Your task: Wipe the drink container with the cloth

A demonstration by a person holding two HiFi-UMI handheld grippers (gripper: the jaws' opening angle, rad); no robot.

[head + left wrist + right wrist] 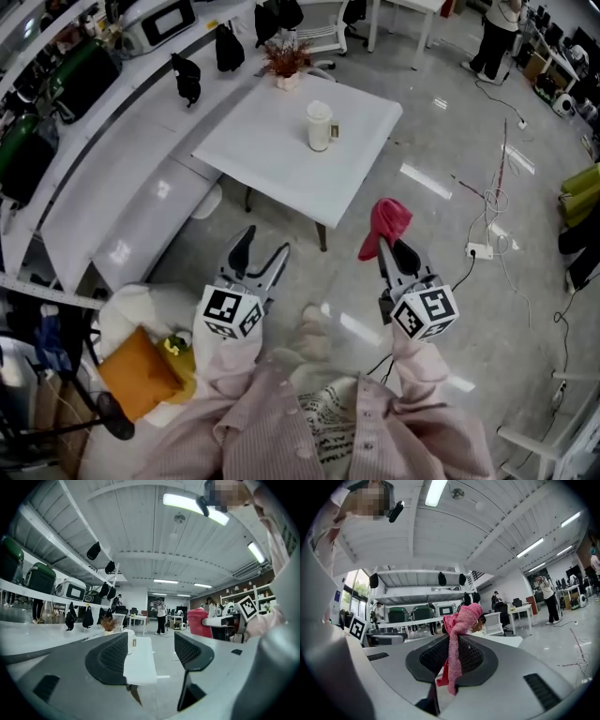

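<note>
A white drink container [319, 126] with a lid stands upright on the white square table [272, 159], also seen small in the left gripper view [130, 642]. My right gripper [389, 247] is held over the floor, short of the table's near corner, shut on a pink cloth [387, 224] that bunches above its jaws; the cloth [457, 639] hangs between the pads in the right gripper view. My left gripper [260, 255] hovers over the floor near the table's front edge, jaws open with nothing between them [149, 654].
A small potted plant [286, 64] stands at the table's far corner. A long white counter [131, 178] runs along the left with black bags on it. Cables and a power strip [479, 250] lie on the floor at right. A person [495, 37] stands far back.
</note>
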